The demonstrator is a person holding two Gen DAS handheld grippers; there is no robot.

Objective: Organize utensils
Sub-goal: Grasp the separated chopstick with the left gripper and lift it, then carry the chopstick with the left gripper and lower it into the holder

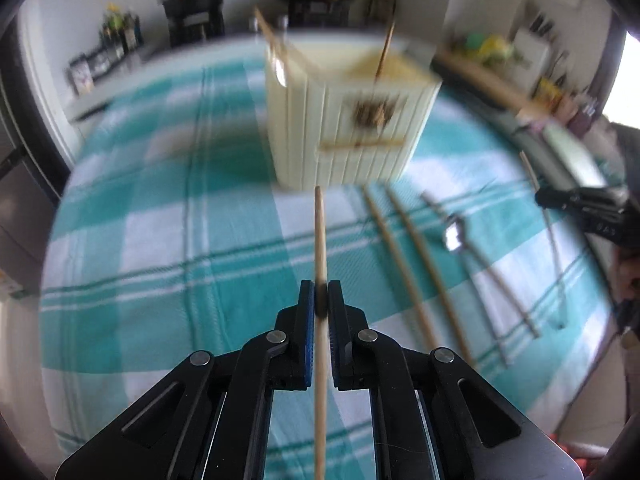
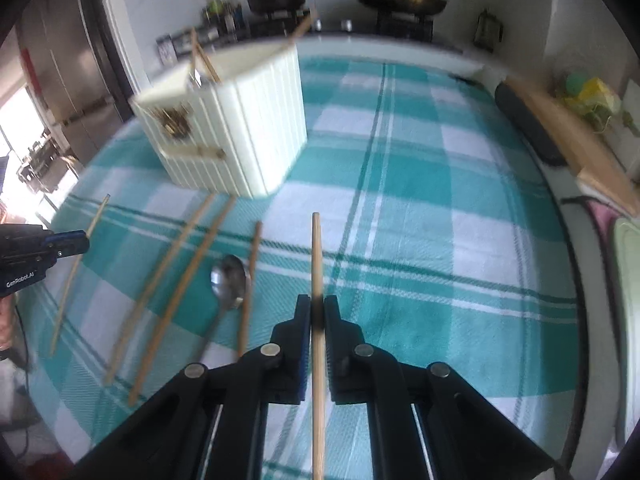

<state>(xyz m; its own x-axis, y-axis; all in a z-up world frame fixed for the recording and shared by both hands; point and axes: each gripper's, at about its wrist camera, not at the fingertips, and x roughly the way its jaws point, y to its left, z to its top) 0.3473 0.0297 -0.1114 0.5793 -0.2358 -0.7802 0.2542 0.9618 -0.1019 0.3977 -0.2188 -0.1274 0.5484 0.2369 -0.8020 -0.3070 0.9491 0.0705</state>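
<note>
- A teal-and-white checked tablecloth (image 2: 420,200) covers the table; black pans sit on a stove (image 2: 404,20) behind.
- The left gripper (image 1: 320,300) is clenched on a thin wooden chopstick (image 1: 320,240) aimed at the cream ribbed utensil box (image 1: 352,120).
- The right gripper (image 2: 317,312) clamps another wooden chopstick (image 2: 316,256), with loose chopsticks (image 2: 188,280) and a metal spoon (image 2: 228,280) lying to its left.

Left black two-finger gripper (image 1: 321,300): jaws nearly closed, blue-lined pads (image 1: 307,320) pinching a thin pale wooden stick (image 1: 320,240) that runs straight forward between them. Right black two-finger gripper (image 2: 317,312): same pose, jaws clamped on a second thin pale wooden stick (image 2: 316,256). Both held above the surface, angled slightly downward.
</note>
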